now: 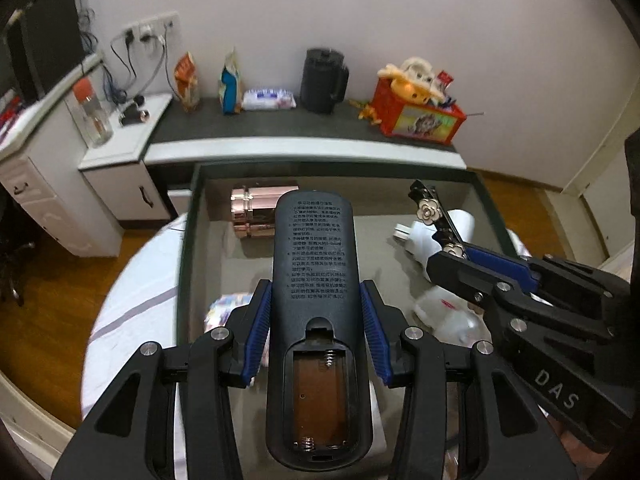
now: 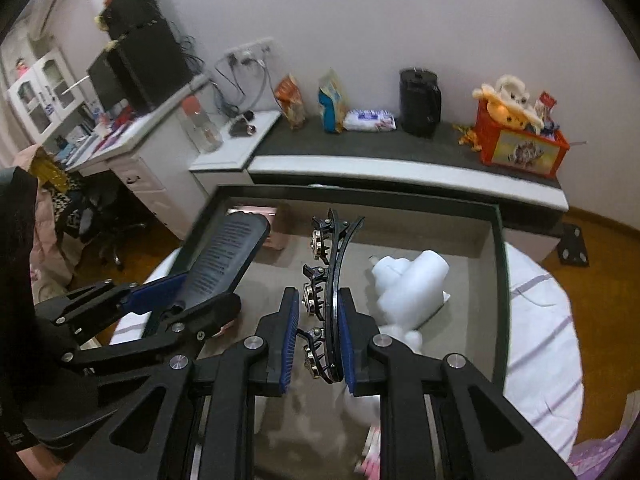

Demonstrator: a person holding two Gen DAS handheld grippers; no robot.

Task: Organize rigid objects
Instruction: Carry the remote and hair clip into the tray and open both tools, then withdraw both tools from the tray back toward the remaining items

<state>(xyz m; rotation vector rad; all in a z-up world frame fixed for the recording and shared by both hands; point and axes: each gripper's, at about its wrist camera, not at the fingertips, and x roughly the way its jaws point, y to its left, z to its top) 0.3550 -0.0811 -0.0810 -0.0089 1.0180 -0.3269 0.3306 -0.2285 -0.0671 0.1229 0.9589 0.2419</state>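
Black plastic first: the remote control [image 1: 313,280], back side up with its battery bay uncovered, sits clamped between the blue pads of the left hand-held gripper [image 1: 316,320], jaws narrowed onto its flanks. It hangs above the grey tray [image 1: 188,216], pointing toward the far wall. Beside it, the right hand-held gripper [image 2: 319,340] is nearly closed on a slim black hair clip [image 2: 332,280] with flower ornaments, pinched edge-on. Down in the tray lie a rose-gold case [image 1: 256,216] at the far left, a white plug adapter [image 2: 412,280] and other white items (blurred, hard to name). Risks, as I judge them: the clip is thin and curved, so it could twist or slip from the pads; the remote is gripped low on its length, so its long free end could tip or knock the case on the way down.
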